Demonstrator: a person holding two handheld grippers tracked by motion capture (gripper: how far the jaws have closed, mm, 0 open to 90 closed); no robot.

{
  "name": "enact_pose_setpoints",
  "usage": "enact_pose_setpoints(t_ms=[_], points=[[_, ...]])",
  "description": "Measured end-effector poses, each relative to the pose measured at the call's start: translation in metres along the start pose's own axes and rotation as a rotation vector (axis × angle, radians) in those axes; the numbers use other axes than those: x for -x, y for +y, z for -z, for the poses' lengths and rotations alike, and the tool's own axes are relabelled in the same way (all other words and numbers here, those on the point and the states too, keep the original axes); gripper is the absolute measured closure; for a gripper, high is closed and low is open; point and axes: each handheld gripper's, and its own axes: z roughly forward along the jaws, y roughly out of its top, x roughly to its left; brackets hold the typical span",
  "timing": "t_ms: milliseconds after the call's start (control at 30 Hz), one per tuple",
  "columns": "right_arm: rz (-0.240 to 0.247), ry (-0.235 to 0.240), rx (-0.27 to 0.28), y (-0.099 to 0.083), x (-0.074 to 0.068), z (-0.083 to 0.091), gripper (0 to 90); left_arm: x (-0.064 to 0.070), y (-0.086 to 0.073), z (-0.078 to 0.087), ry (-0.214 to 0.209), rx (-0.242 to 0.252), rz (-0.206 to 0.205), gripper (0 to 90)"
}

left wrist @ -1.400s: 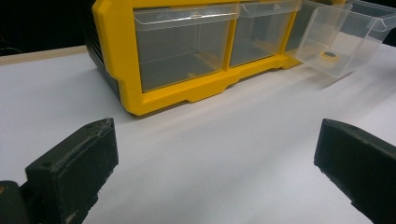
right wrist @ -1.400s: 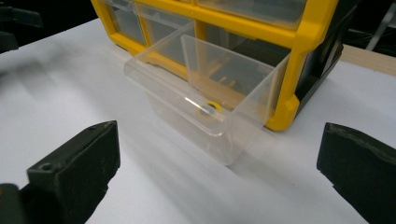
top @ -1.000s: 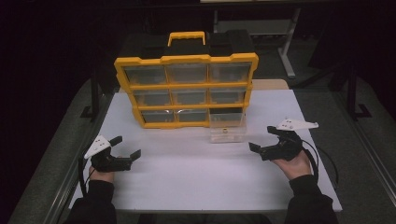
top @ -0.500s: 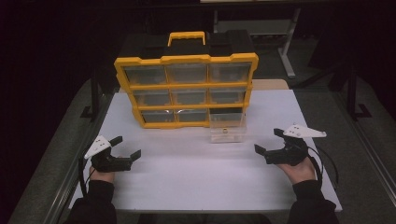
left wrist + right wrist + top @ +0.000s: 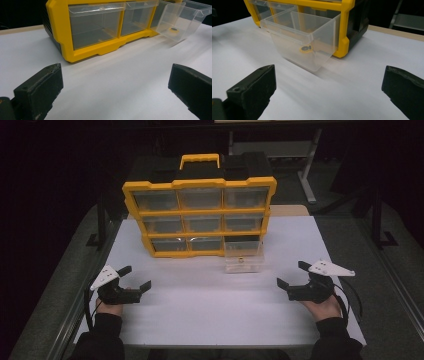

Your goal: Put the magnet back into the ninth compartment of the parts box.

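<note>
My left tool [image 5: 136, 278] and right tool [image 5: 291, 275] rest on the table [image 5: 210, 305], jaws apart, near the pulled-out clear drawer [image 5: 243, 262].

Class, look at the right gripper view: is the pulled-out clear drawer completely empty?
No. A small yellow ring lies on the floor of the clear drawer, which juts out from the yellow organizer.

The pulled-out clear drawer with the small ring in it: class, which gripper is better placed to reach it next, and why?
Probably right. The right gripper rests open nearer the pulled-out drawer, which sits at the organiser's bottom right; the left gripper lies farther off.
</note>
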Motion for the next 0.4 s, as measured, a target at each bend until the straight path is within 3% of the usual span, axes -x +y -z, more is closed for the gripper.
enact_pose_setpoints(t_ms=[400], points=[[0.007,-0.032,-0.005,-0.013,-0.003,0.005,0.0,0.003,0.001,-0.001,-0.012,0.001,-0.014,0.0]])
